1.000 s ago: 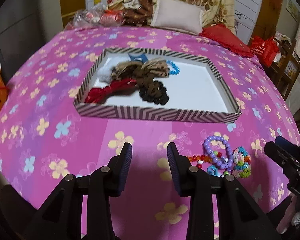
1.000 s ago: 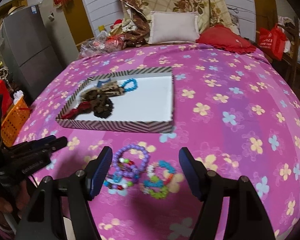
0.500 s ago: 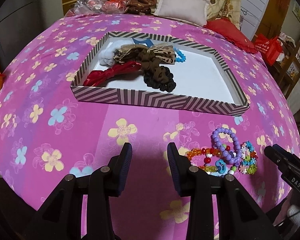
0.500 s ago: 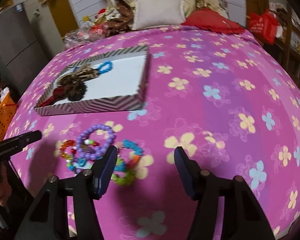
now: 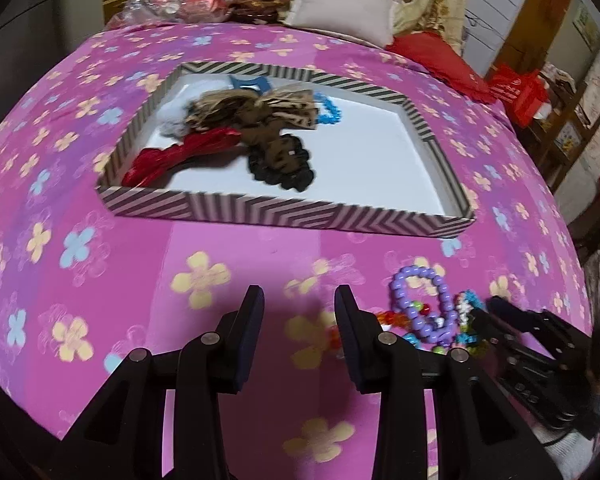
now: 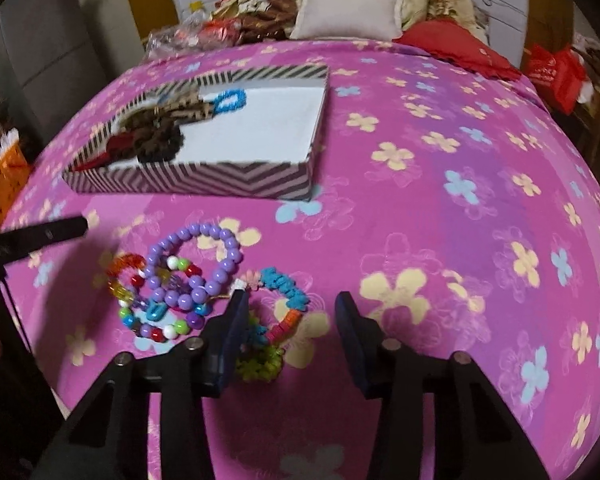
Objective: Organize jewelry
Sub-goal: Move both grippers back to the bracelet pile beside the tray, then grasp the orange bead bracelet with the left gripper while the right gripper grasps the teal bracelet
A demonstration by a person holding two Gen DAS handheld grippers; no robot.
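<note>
bracelets: the beaded bracelets (image 6: 192, 288) are lying in a loose pile on the bed (image 6: 480, 168), just in front of the striped tray (image 6: 236, 178), probably waiting for sorting into it.
right gripper (image 6: 290, 316): spread wide, now reaching over the multicolour bracelet (image 6: 284, 312); it is lower and nearer than before.
left gripper (image 5: 299, 320): spread, holding nothing, hovering beside the pile.

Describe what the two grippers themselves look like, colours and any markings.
Both are matte black plastic. The left gripper and right gripper each have two angled arms with silver pivot bolts, ending in flat fingers faced with dark navy pads. Seen from the other camera, the right one shows small white lettering, too blurred to read.
</note>
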